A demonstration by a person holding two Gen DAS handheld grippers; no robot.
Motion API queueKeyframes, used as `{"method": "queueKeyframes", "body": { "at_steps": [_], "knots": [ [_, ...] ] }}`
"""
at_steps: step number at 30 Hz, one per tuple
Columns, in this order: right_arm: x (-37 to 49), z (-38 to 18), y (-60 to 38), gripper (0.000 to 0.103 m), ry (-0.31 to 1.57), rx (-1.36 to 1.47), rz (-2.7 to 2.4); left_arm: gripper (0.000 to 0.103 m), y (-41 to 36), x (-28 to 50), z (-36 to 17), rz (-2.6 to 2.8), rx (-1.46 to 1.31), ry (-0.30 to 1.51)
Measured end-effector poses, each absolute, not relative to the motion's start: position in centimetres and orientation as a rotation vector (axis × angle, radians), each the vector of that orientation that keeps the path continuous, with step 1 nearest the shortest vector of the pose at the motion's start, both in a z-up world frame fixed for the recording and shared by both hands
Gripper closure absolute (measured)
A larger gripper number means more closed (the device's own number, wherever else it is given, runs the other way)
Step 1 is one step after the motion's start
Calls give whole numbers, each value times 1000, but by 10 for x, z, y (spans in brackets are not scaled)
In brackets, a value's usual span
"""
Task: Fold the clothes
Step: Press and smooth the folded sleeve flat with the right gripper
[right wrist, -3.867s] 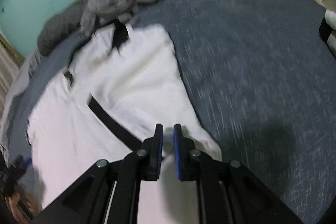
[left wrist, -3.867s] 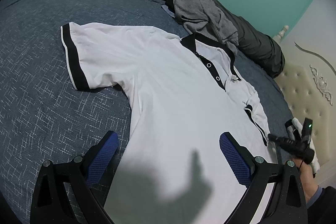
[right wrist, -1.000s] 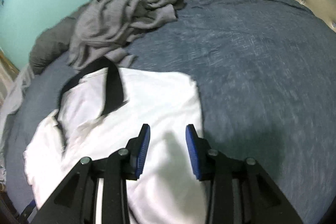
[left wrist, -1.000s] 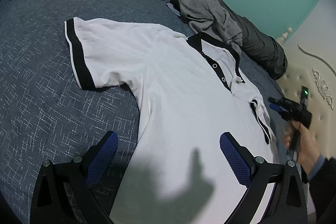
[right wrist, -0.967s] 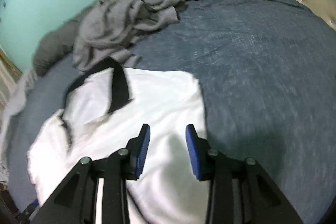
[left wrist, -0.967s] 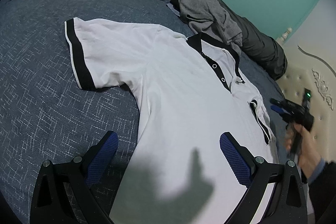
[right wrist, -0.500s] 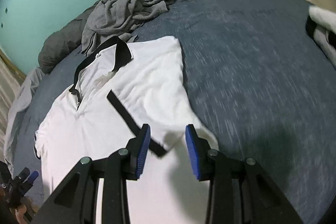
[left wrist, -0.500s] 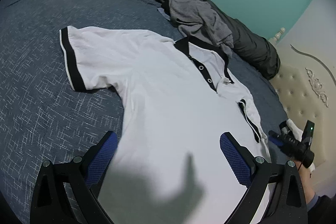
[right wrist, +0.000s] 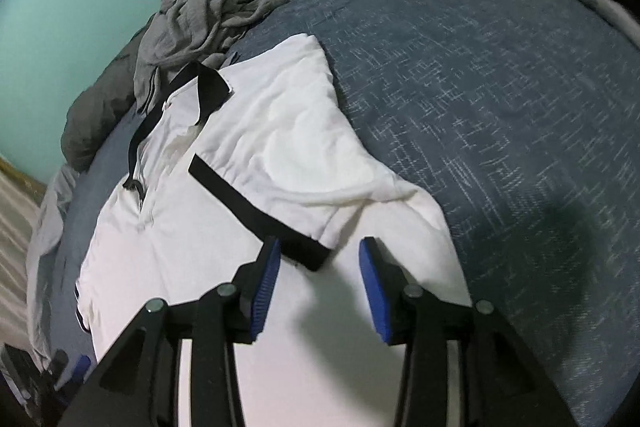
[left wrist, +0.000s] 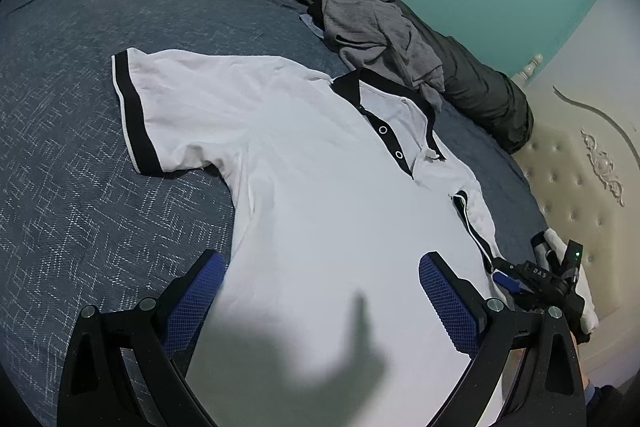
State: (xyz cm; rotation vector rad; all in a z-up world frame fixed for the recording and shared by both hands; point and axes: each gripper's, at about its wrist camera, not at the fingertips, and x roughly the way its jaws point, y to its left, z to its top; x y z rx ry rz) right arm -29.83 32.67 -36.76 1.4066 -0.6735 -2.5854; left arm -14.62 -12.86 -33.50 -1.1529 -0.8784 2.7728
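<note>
We hover over the white black-trimmed polo shirt [left wrist: 320, 195] on the blue-grey woven bedspread [left wrist: 60, 187].
A crumpled grey garment [left wrist: 376, 31] overlaps its collar; our left gripper [left wrist: 320, 291] gapes empty, our right gripper [right wrist: 318, 281] is opening, nothing between.

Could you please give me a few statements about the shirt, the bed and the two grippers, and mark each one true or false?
1. The white polo shirt lies face up on the blue bedspread, collar towards the dark pillows. True.
2. Both sleeves lie spread out flat. False: one sleeve is folded in over the chest, and the other sleeve lies spread out.
3. The right gripper is clamped on the folded sleeve. False: its jaws are opening over the sleeve's black cuff and nothing is pinched.
4. The left gripper is open above the shirt's lower part. True.
5. A crumpled grey garment sits beyond the collar. True.
6. The collar is grey. False: it is black.
</note>
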Motion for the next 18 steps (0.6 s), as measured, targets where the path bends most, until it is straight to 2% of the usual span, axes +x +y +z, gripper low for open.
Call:
{"method": "queueKeyframes", "body": {
  "at_steps": [3,5,7,18],
  "knots": [
    [-302,-370,325,64,-687,1416,-2590,3,-130,-146,-335,2774,-1153,-885],
    [-301,-368,324,88,-667,1420,-2597,3,-130,-146,-335,2773,-1152,-886],
    [-300,-366,323,93,-650,1423,-2604,3,-130,-145,-335,2774,-1149,-886],
    [-291,-363,326,97,-791,1463,-2515,3,-130,-146,-334,2771,-1143,-893]
  ]
}}
